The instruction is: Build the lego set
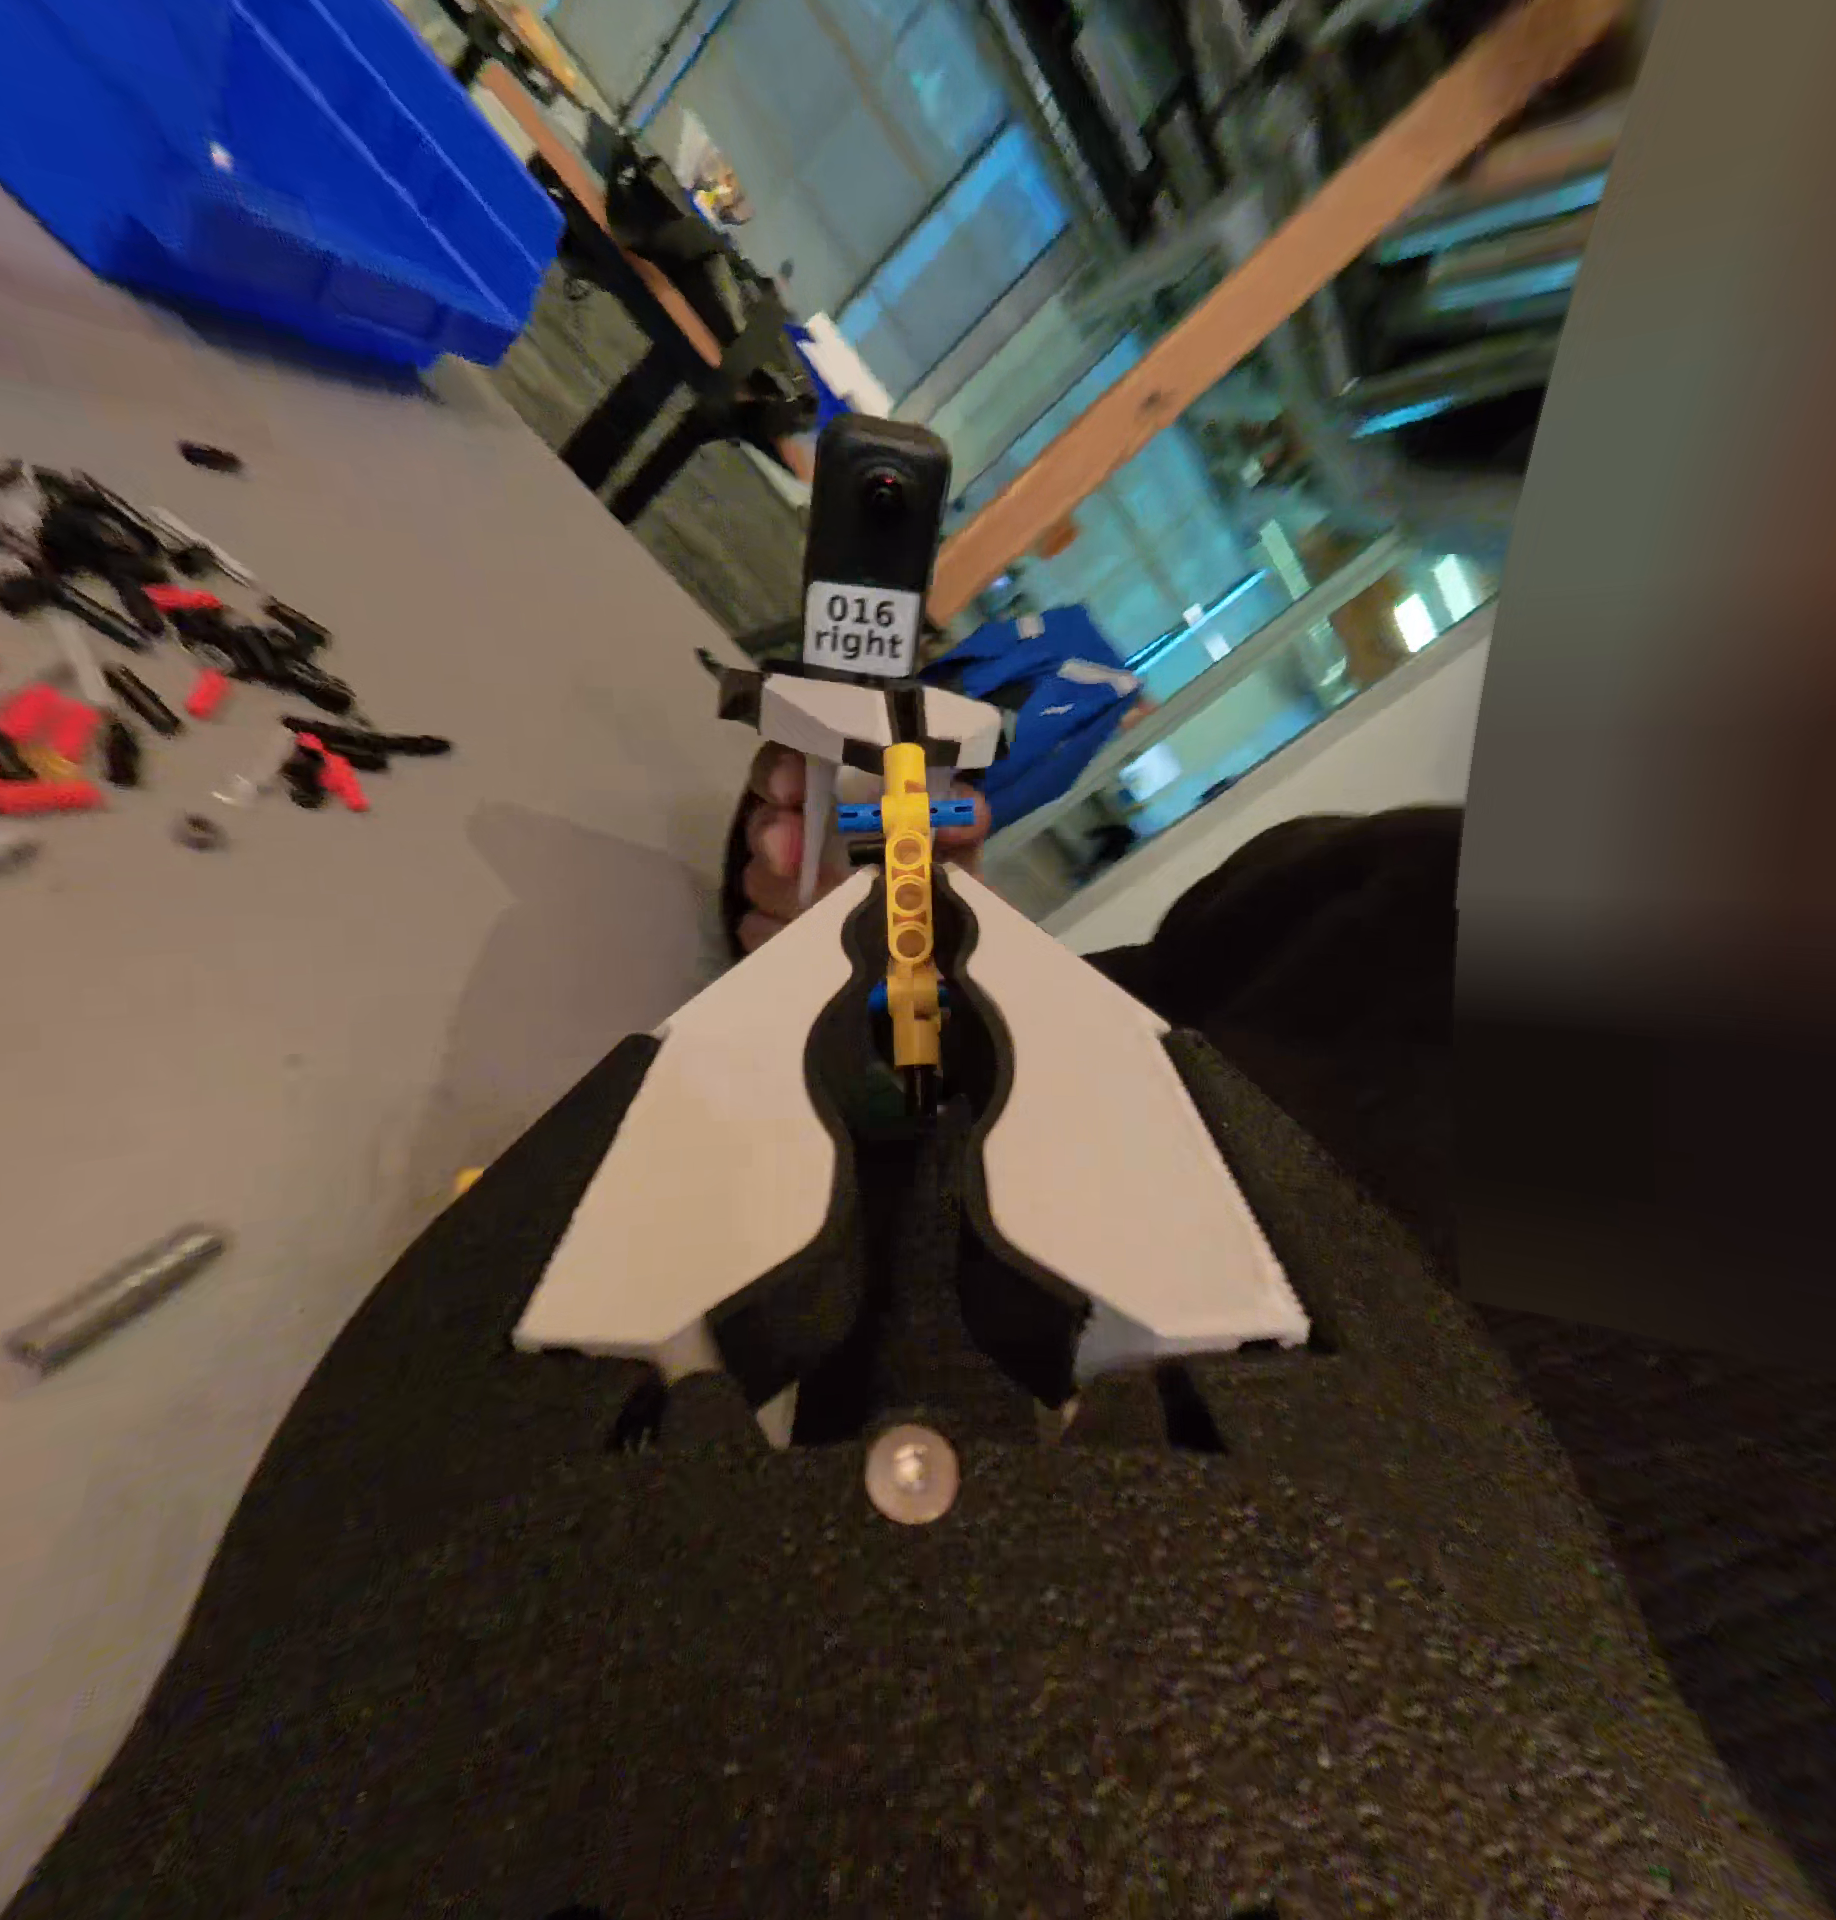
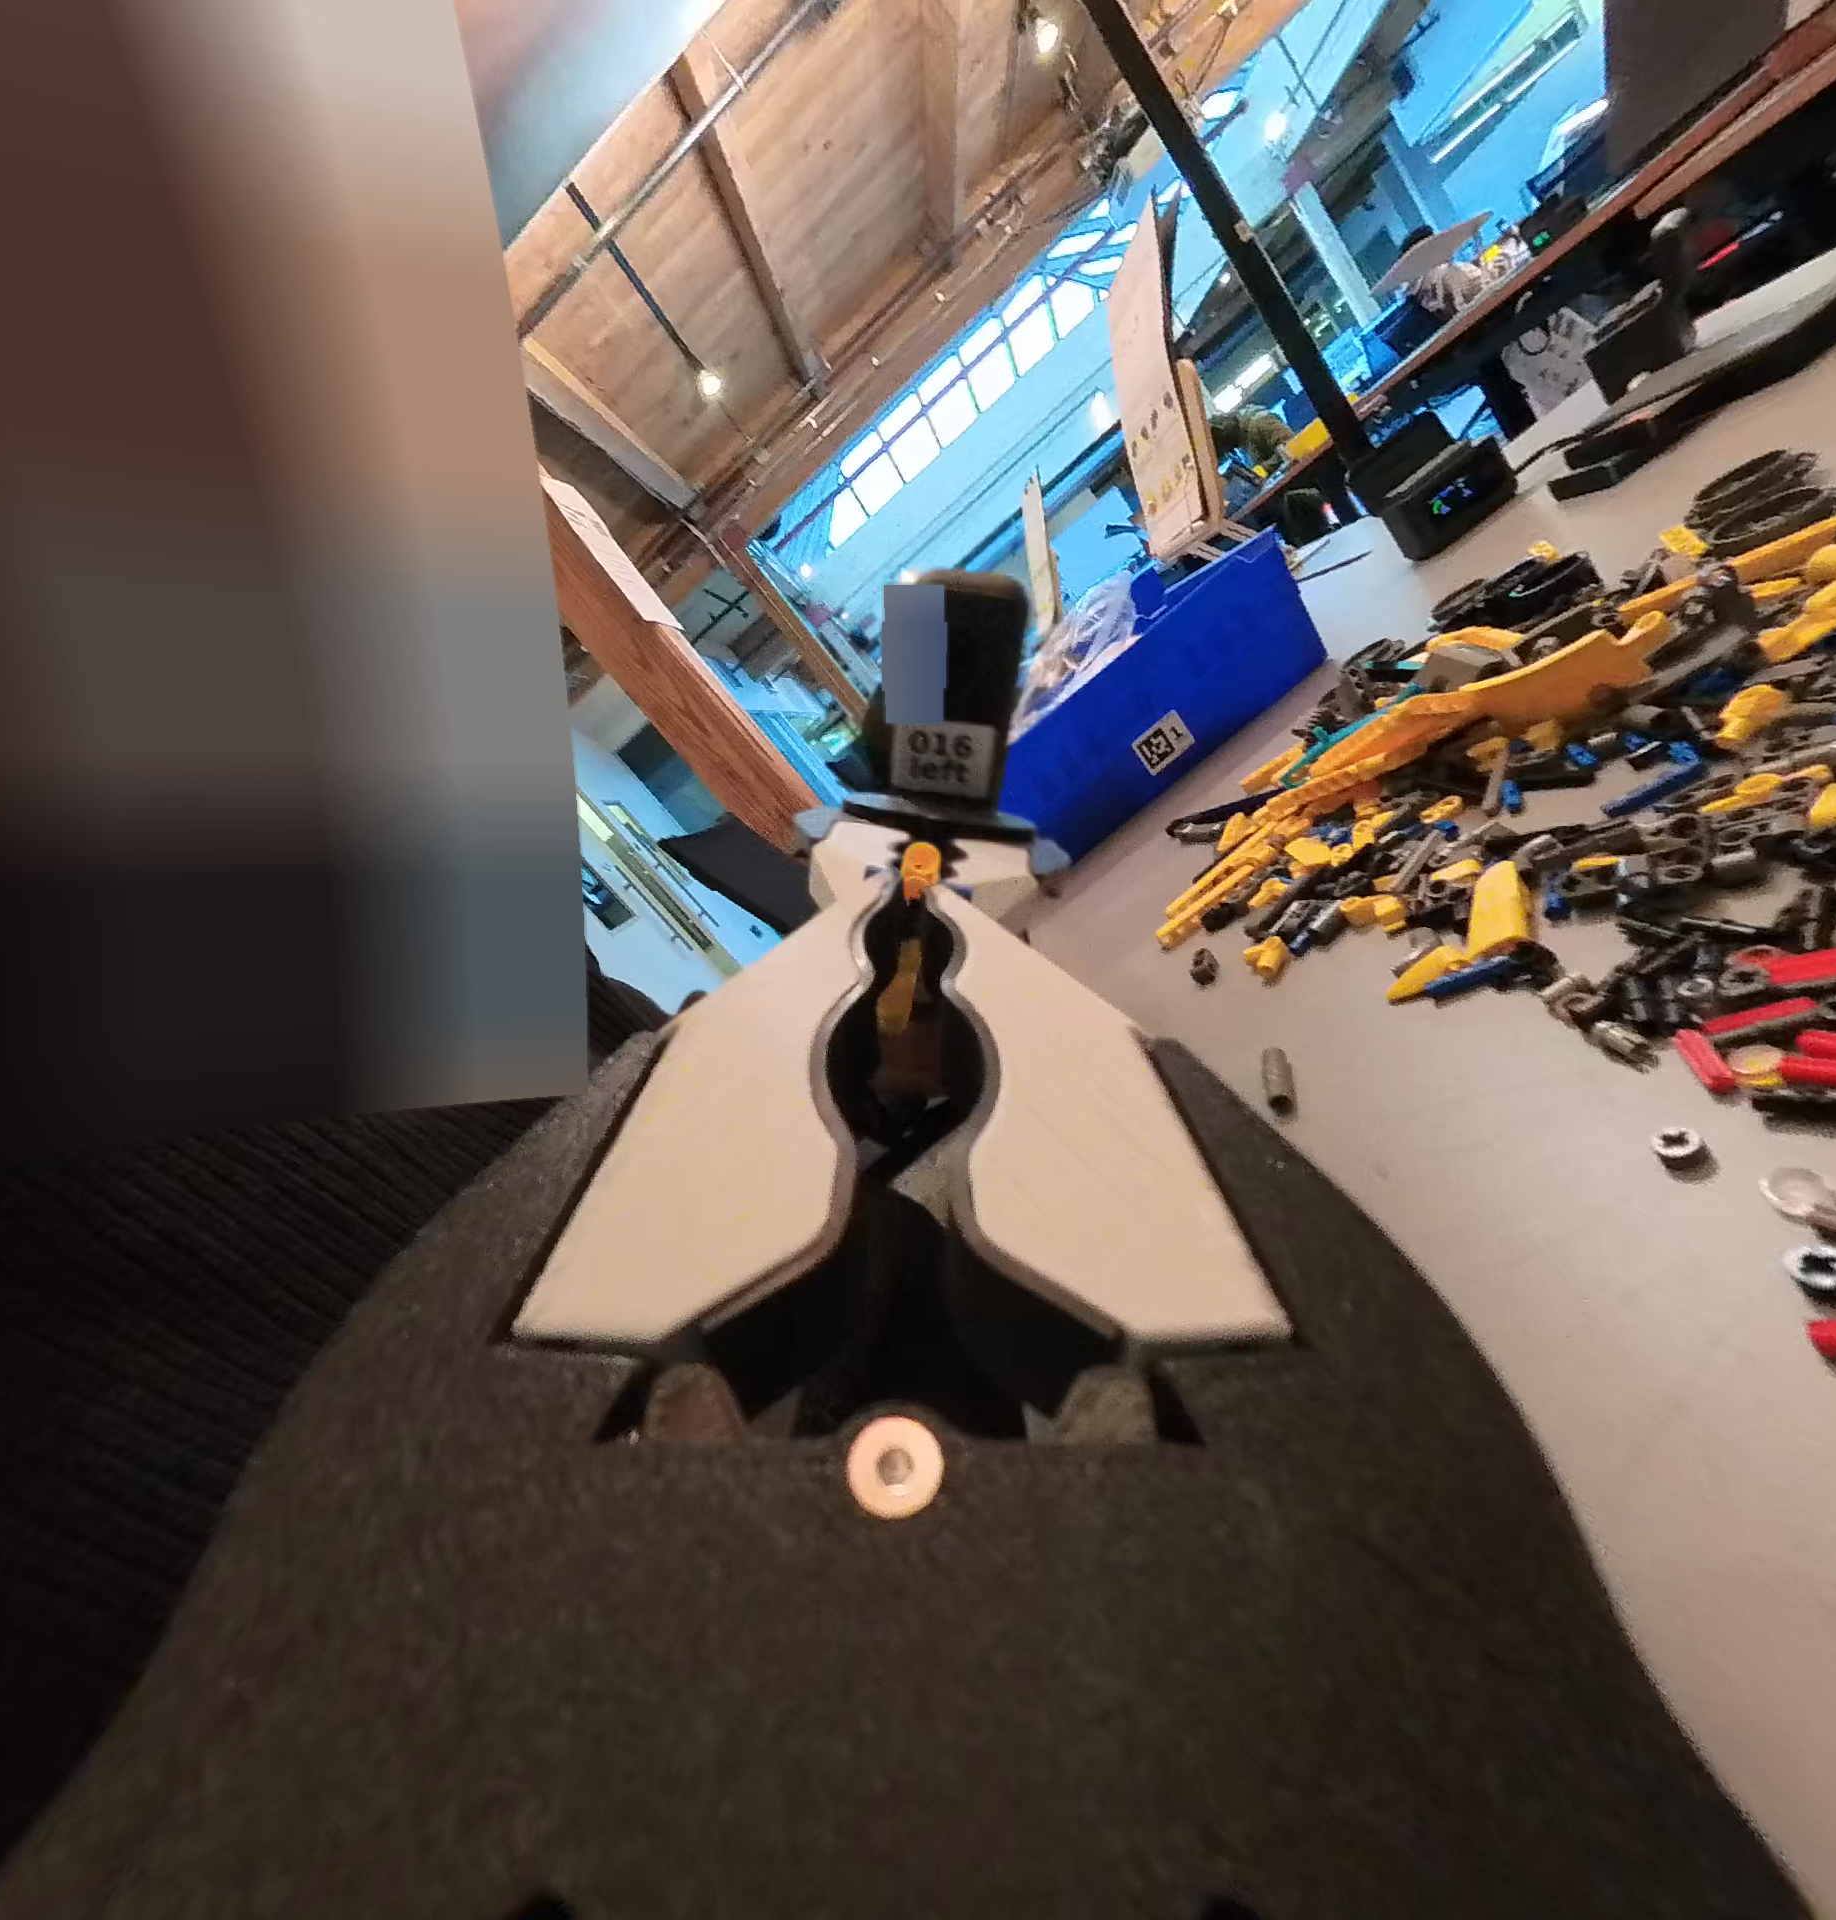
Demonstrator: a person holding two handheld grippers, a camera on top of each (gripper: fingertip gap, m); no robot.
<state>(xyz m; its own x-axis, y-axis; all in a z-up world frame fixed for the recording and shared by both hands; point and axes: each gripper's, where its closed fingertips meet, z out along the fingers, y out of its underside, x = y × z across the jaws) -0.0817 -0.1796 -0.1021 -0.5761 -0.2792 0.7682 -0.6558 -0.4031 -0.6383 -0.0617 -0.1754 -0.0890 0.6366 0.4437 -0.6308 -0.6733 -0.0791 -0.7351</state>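
My left gripper point(image 1: 909, 883) is shut on a yellow beam with round holes point(image 1: 909, 920), held in the air above the grey table point(image 1: 322, 987). A blue pin point(image 1: 860, 817) crosses the beam's far end and a black axle sticks out of its near end. The right gripper point(image 1: 898, 746) faces mine and meets the beam's far end; a hand point(image 1: 768, 842) holds it. In the right wrist view my right gripper point(image 2: 909, 899) is shut on the same yellow piece point(image 2: 919, 860), tip to tip with the left gripper point(image 2: 924, 844).
A pile of black and red parts point(image 1: 114, 665), a blue bin point(image 1: 249, 177) and a grey metal rod point(image 1: 114, 1299) lie on the table. The right wrist view shows yellow and black parts point(image 2: 1516, 779), red beams point(image 2: 1807, 1039), a blue bin point(image 2: 1153, 686) and a small black device point(image 2: 1444, 499). Only a small space, under 4 cm, lies between the two pairs of fingers.
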